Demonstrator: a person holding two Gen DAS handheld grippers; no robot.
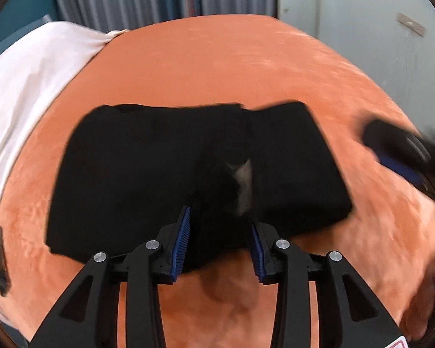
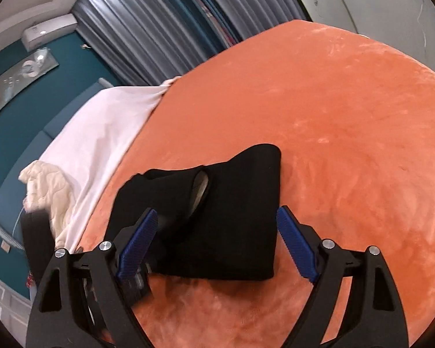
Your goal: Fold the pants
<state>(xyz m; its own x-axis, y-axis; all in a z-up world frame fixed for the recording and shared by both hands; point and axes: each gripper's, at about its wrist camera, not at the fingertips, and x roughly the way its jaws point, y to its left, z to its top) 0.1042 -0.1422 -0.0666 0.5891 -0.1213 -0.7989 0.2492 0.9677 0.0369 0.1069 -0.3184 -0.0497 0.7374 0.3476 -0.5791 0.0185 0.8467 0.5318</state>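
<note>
- The black pants lie folded into a thick bundle on the orange blanket of the bed, near the middle of both views.
- The left gripper hangs over the near edge of the pants; its jaws are apart, with the cloth under the gap but not pinched.
- The right gripper has jaws wide apart and holds nothing.
- A white sheet lies at 10 o'clock from the pants.
- In the left wrist view, the right gripper appears blurred at 3 o'clock.
</note>
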